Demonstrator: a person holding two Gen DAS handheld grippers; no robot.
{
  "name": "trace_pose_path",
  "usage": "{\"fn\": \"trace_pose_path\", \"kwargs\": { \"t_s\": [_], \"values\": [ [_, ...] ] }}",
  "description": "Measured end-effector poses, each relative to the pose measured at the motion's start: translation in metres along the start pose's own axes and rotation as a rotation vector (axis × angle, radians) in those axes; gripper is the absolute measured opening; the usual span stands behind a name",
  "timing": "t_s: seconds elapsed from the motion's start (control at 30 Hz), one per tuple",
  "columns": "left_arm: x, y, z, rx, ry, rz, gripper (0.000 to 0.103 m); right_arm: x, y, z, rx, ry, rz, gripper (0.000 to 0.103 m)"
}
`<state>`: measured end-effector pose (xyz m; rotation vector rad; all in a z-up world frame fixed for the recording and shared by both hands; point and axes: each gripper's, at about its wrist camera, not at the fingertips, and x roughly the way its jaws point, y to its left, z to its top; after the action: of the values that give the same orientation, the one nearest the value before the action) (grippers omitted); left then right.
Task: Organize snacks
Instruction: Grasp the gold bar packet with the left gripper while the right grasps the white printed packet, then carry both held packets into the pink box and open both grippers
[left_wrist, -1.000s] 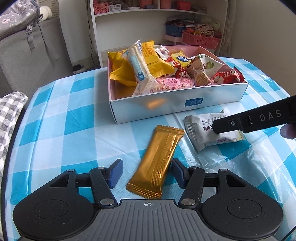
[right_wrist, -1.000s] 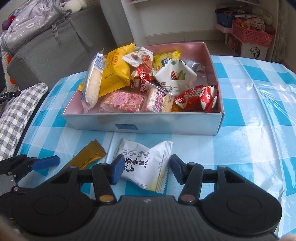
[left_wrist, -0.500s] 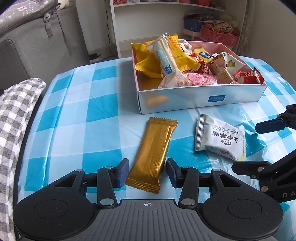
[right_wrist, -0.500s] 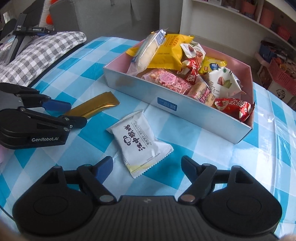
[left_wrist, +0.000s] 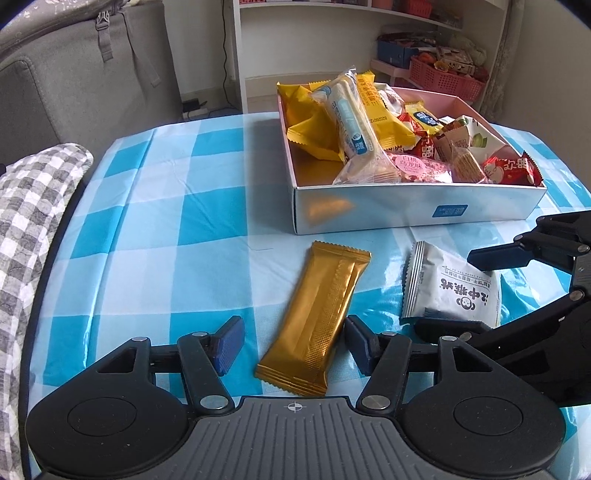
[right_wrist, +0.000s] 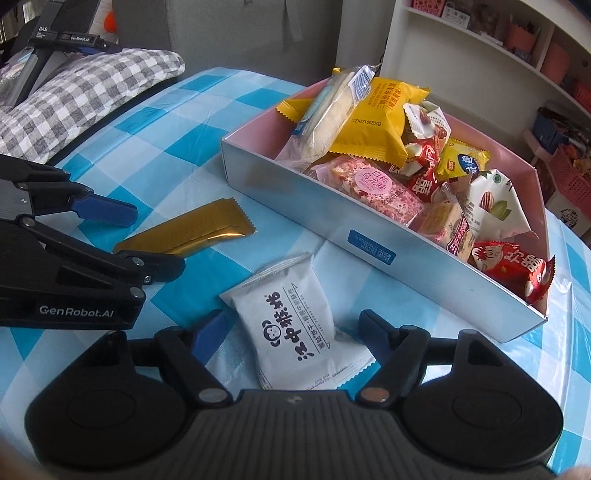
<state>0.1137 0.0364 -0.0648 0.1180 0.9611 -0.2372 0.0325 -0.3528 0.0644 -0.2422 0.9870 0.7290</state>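
Jaws: our left gripper (left_wrist: 291, 343) is opening astride the gold bar (left_wrist: 317, 321); our right gripper (right_wrist: 291, 336), rolled round since a second ago, is closing astride the white packet (right_wrist: 291, 325). Neither is clamped. Both snacks lie near the box (left_wrist: 406, 210), unpacked.

snack box (left_wrist: 406, 210) sits upper right on my table (left_wrist: 166, 221), packed with snacks. in front of it the long bar (left_wrist: 317, 317) lies center, small packet (left_wrist: 447, 291) right beside it, pillow (left_wrist: 33, 206) far left.
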Motion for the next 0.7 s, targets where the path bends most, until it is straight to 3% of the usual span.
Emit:
{"fn": "trace_pose_path", "kwargs": {
  "t_s": [0.1, 0.23, 0.27, 0.7],
  "values": [
    [0.001, 0.0, 0.001, 0.002, 0.0, 0.006, 0.055, -0.001, 0.003, 0.0, 0.001, -0.005, 0.013, 0.053],
    [-0.002, 0.001, 0.002, -0.013, -0.006, 0.018, 0.03, -0.002, 0.009, 0.001, -0.024, -0.006, 0.008, 0.045],
    [-0.002, 0.003, 0.003, -0.022, -0.004, 0.02, 0.029, -0.002, 0.011, 0.001, -0.027, -0.004, 0.005, 0.043],
    [-0.014, 0.013, 0.008, -0.104, -0.024, -0.001, 0.027, -0.019, 0.0, -0.001, 0.026, -0.03, 0.005, 0.043]
  ]
}}
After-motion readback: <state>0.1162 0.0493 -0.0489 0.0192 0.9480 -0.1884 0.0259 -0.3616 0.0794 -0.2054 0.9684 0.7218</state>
